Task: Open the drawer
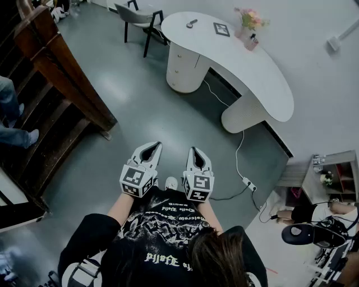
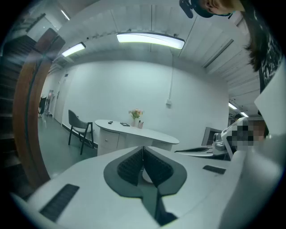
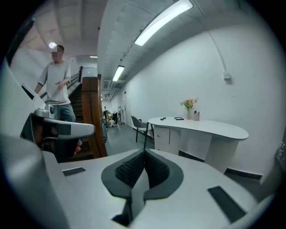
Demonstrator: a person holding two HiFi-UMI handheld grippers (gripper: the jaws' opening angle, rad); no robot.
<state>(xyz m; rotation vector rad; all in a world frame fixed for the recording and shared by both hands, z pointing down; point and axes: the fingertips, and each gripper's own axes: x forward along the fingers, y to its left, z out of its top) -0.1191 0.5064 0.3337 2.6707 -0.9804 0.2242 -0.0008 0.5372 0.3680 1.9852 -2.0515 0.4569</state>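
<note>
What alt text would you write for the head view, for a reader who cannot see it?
A person holds the left gripper and right gripper side by side, jaws shut, above a grey floor. A curved white desk with drawers stands ahead, a chair beside it.

You are standing in what is looking like an office reception hall. A curved white desk (image 1: 247, 73) is filling the upper middle of the head view, carrying a vase of flowers (image 1: 251, 19). A dark chair (image 1: 140, 19) is waiting at the top. A wooden staircase (image 1: 56, 78) is running down the left edge, over a grey floor (image 1: 129, 101).
</note>
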